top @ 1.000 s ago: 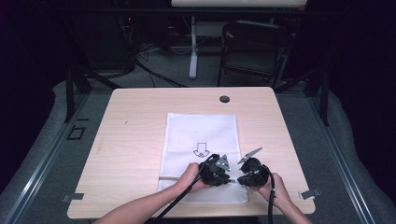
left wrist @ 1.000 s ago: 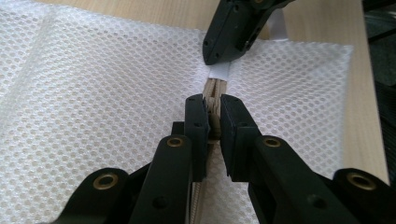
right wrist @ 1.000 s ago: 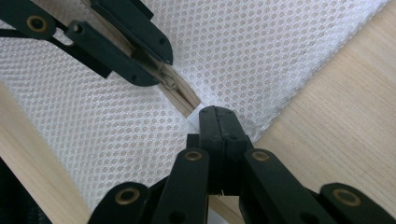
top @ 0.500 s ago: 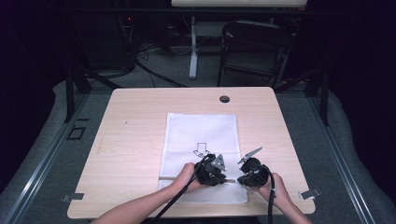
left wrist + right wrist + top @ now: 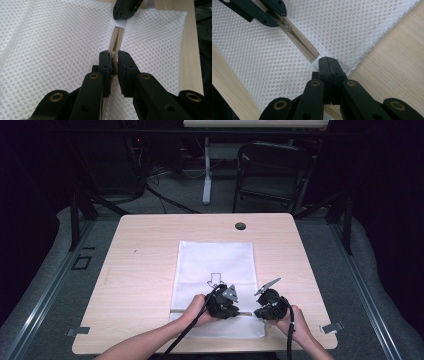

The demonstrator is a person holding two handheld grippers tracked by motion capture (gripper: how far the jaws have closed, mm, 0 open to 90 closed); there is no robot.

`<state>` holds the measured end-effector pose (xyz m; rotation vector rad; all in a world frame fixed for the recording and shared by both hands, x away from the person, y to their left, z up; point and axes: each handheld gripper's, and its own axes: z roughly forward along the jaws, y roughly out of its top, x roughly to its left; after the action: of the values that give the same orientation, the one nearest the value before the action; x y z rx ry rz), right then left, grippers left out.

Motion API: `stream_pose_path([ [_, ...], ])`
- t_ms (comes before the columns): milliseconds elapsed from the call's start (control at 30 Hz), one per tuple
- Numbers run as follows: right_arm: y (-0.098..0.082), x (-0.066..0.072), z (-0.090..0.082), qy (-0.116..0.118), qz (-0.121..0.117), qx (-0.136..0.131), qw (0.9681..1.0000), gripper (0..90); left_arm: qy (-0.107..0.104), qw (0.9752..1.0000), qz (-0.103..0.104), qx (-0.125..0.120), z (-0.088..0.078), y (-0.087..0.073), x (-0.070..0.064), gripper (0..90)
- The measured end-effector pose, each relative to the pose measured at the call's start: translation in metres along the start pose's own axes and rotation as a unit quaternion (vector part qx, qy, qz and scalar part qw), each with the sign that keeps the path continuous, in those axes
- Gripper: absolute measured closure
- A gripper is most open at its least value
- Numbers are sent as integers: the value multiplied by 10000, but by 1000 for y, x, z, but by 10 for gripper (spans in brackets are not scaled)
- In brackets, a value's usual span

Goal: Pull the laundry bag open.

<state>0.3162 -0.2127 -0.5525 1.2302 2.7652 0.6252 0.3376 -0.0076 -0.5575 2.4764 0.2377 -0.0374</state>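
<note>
A white mesh bag (image 5: 215,260) lies flat on the wooden table (image 5: 145,250), with a tan zipper (image 5: 117,40) running across its near end. My left gripper (image 5: 113,58) is shut on the zipper's pull (image 5: 115,68); in the high view it (image 5: 237,309) sits over the zipper line. My right gripper (image 5: 328,62) is shut on the white fabric at the zipper's end (image 5: 315,58), near the bag's right edge, and its tip (image 5: 125,10) faces my left jaws. The zipper (image 5: 299,45) stands slightly parted between the two grippers.
A printed arrow (image 5: 216,280) marks the bag just beyond the grippers. A black grommet (image 5: 240,226) sits at the table's far edge. Metal clips (image 5: 332,327) stick out at the front corners. A folding chair (image 5: 270,170) stands behind the table.
My left gripper has slid a little to the left along the zipper, away from the right gripper. The right gripper has stayed where it was.
</note>
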Motion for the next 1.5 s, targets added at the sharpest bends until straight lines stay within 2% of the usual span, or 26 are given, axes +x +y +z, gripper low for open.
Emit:
stream_pose_path([
  [333,0,0,0,-23,-39,11,10000,900,-18,10000,-84,4,-3,-4,1,816],
  [433,1,1,1,28,23,-29,10000,900,0,9999,-127,3,-2,-4,0,816],
  [467,2,0,0,-16,-102,97,9999,900,-14,9999,-141,-10,-2,-4,0,816],
  [500,2,0,0,-30,-113,108,9999,900,-36,9999,-144,9,-2,-3,0,816],
  [533,1,1,1,-7,-5,4,10000,900,28,9999,-117,78,-3,-3,-1,816],
  [567,1,0,0,2,-51,39,10000,900,-56,9999,-144,-17,-1,-3,-1,816],
  [667,1,-1,-1,-41,-78,111,9999,900,-103,9998,-186,-29,-1,-3,-1,816],
  [933,1,-2,-1,-5,-62,99,9999,900,-36,9999,-125,19,-2,-3,-2,817],
  [1067,1,-2,-1,-14,-48,94,9999,900,-46,9998,-199,17,-6,-7,1,817],
  [1233,1,-2,0,37,-52,63,10000,900,-12,9999,-139,83,-7,-8,0,816],
  [1400,0,-2,0,36,-42,51,10000,900,-50,9998,-185,33,-11,-11,1,816],
  [1433,0,-2,0,34,-43,51,10000,900,27,9998,-163,148,-13,-10,1,816],
  [1467,0,-2,0,33,-37,57,10000,900,-37,9999,-161,28,-12,-11,1,816],
  [1500,0,-2,0,39,-33,55,10000,900,-62,9998,-184,37,-13,-12,2,816],
])
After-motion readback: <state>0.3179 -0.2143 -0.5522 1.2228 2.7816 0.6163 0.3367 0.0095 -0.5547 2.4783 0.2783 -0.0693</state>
